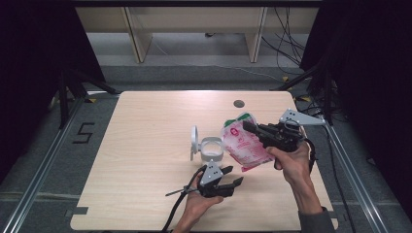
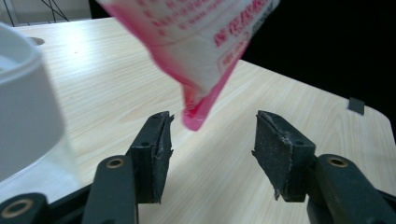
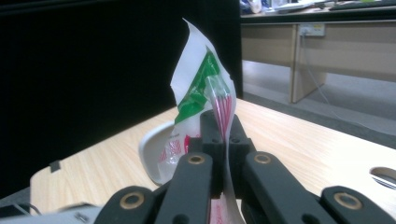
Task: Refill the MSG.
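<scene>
A pink and white pouch (image 1: 243,143) with a green top hangs tilted above the wooden table (image 1: 145,131), and my right gripper (image 1: 248,127) is shut on its upper part. In the right gripper view the pouch (image 3: 205,79) rises from between the closed jaws of that gripper (image 3: 223,128). Below and nearer the front edge, my left gripper (image 1: 234,175) stands open. In the left gripper view the pouch's pink lower corner (image 2: 196,116) hangs just beyond that gripper (image 2: 210,144), free of its pads (image 2: 280,154). A white round container (image 1: 212,149) with its lid (image 1: 194,141) swung up stands left of the pouch.
A round cable hole (image 1: 238,103) lies in the table near its far edge. The white container (image 2: 23,102) looms close at the left of the left gripper view. Metal rails (image 1: 43,160) run along the floor on both sides, and desk legs (image 1: 138,39) stand behind.
</scene>
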